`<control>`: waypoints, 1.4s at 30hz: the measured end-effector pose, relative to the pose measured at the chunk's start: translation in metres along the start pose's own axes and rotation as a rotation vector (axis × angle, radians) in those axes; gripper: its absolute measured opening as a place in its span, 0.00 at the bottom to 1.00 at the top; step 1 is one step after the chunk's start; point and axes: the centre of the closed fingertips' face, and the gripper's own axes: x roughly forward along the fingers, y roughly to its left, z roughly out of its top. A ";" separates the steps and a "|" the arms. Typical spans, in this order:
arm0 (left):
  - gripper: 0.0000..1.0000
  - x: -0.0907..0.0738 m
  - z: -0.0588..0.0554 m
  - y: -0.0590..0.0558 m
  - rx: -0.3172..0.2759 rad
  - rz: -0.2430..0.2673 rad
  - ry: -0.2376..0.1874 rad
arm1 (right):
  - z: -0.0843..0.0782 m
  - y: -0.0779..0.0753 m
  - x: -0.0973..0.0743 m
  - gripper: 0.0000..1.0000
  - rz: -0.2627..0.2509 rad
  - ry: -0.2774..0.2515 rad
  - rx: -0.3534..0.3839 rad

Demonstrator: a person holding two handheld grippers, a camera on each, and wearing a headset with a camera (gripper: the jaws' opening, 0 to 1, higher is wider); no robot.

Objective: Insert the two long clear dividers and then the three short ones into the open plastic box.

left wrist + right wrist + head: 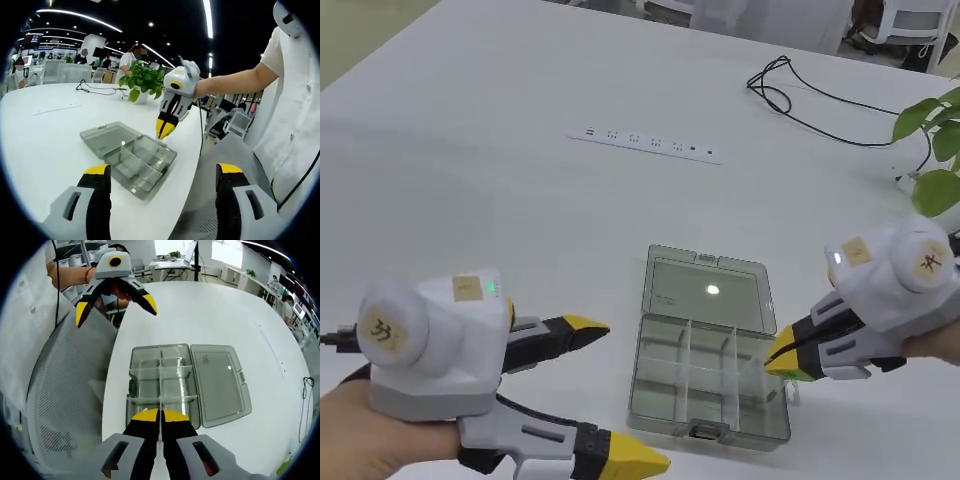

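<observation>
Table (470, 200): white, open box (655, 425) near its front edge
Right tongs (160, 413): pinched on clear divider (160, 382) standing in box
Left tongs (635, 393): wide, empty
Handling: likely light, stiff, slippery; grip top edge

Straight ahead of my right gripper (160, 416), a divider (160, 407) between its tips, the box (131, 385) sits on the table (200, 310). Other dividers (172, 371) stand in its tray, and its lid (217, 380) lies flat to the right. My left gripper (115, 312) hangs beyond the tray, and a power strip (645, 143) lies past the lid.
</observation>
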 end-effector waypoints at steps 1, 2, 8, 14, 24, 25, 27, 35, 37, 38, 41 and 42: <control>0.88 0.000 0.000 0.000 0.001 -0.001 0.000 | 0.000 0.000 0.000 0.03 -0.002 -0.006 -0.005; 0.88 0.000 0.000 -0.001 0.000 -0.002 -0.001 | 0.000 0.001 0.000 0.03 -0.003 -0.010 -0.015; 0.88 0.001 0.001 -0.001 -0.001 -0.004 -0.004 | 0.000 0.001 0.000 0.03 -0.018 -0.028 -0.038; 0.87 0.002 0.000 -0.002 -0.003 -0.008 -0.003 | 0.001 0.000 0.000 0.03 -0.028 -0.044 -0.041; 0.87 0.003 0.003 -0.002 -0.005 -0.010 -0.010 | -0.002 0.000 0.011 0.03 -0.038 -0.017 -0.064; 0.87 0.002 0.003 -0.002 -0.005 -0.008 -0.010 | -0.003 0.000 0.012 0.03 -0.037 -0.014 -0.064; 0.87 0.002 0.003 -0.001 -0.005 -0.007 -0.009 | -0.004 0.000 0.014 0.03 -0.038 -0.011 -0.071; 0.87 0.001 0.002 -0.001 -0.005 -0.007 -0.004 | -0.009 -0.001 0.022 0.03 -0.035 -0.001 -0.077; 0.87 0.002 0.002 -0.001 -0.007 -0.009 -0.004 | -0.010 -0.001 0.024 0.03 -0.036 -0.001 -0.073; 0.87 0.002 0.002 -0.001 -0.006 -0.008 -0.002 | -0.011 -0.001 0.025 0.03 -0.036 0.003 -0.077; 0.87 0.002 0.002 -0.001 -0.006 -0.011 -0.001 | -0.013 -0.001 0.029 0.03 -0.038 0.020 -0.090; 0.86 0.002 0.002 -0.001 -0.005 -0.011 -0.001 | -0.013 -0.001 0.030 0.03 -0.040 0.028 -0.097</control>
